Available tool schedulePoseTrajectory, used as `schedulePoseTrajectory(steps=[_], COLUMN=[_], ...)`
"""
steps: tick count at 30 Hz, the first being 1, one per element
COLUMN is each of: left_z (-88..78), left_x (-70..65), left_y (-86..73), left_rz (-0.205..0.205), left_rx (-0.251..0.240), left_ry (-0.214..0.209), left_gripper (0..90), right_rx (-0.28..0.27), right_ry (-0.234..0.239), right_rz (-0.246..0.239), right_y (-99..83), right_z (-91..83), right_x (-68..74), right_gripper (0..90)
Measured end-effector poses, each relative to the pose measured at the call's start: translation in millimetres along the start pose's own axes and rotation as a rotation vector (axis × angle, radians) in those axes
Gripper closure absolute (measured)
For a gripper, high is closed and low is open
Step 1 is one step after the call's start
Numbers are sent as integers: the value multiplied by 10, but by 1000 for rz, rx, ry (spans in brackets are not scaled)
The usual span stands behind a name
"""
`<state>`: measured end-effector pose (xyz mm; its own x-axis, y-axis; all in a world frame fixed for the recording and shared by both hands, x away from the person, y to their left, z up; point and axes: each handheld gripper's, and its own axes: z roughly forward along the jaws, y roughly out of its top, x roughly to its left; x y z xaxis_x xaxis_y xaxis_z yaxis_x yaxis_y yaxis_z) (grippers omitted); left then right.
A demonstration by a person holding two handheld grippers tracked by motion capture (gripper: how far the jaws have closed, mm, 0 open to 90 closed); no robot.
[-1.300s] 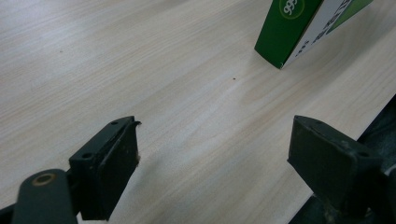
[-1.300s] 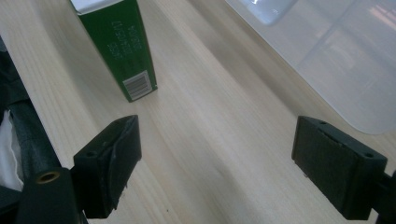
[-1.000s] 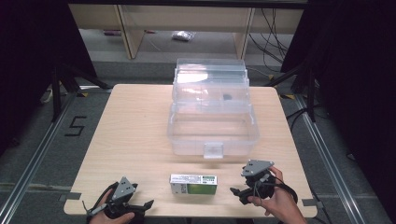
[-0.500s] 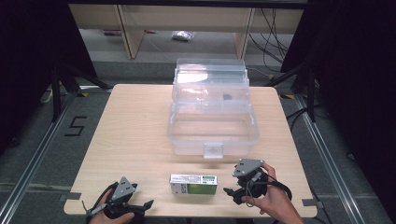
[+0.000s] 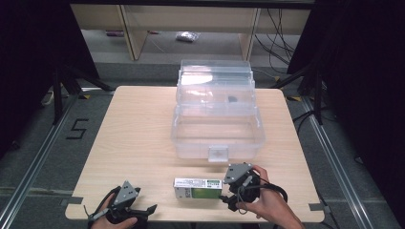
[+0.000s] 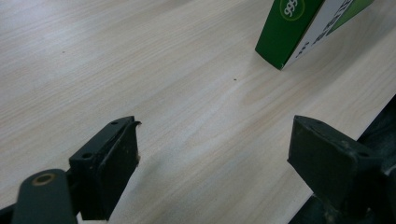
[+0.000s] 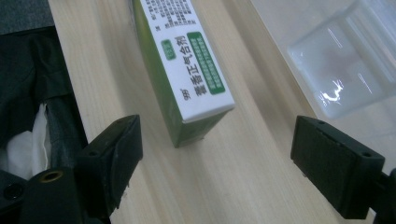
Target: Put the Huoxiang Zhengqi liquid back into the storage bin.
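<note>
the green and white medicine carton [image 5: 197, 188] lies flat on the wooden worktop [image 5: 138, 129] at the lower middle of the high view, just below the open clear plastic storage box [image 5: 217, 119] and apart from it. the right gripper [image 5: 228, 199] sits just beside the carton's right end, and in the right gripper view its jaws stand wide open with the carton's near end [image 7: 196, 107] between and ahead of them, nothing held. the carton runs off-centre there, closer to the jaw at the lower left of that frame, so a likely fault is one jaw meeting the cardboard first and pushing or spinning the carton across the smooth worktop instead of pinching it. closing only on the end could also crush the thin flap or let the far end sag and slip out on lifting. the box's front latch [image 7: 341, 70], at the upper right of that frame, is near enough that the other jaw could knock it. the left gripper [image 5: 143, 210] rests at the lower left of the high view, jaws open and empty, the carton's corner [image 6: 299, 28] well ahead of it; it gives no bracing if the carton slides leftward.
</note>
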<state>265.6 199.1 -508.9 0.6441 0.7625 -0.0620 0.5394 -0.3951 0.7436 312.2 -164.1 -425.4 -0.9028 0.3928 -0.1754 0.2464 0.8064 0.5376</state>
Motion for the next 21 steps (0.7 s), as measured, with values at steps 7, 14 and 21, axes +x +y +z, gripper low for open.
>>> schedulePoseTrajectory(steps=[7,14,21], left_z=[-14,-7,-19], left_x=[10,2,-2], left_y=[6,0,3], left_rz=[2,-2,-9], left_rx=[8,-4,5], left_ry=[-10,-10,-21], left_gripper=[154,154,154], right_rx=[24,74,111], right_ry=[20,53,73], right_rz=[-43,-84,-120], right_y=[178,367,541], right_z=[39,143,274], right_x=[45,78,76], right_gripper=[179,181,183])
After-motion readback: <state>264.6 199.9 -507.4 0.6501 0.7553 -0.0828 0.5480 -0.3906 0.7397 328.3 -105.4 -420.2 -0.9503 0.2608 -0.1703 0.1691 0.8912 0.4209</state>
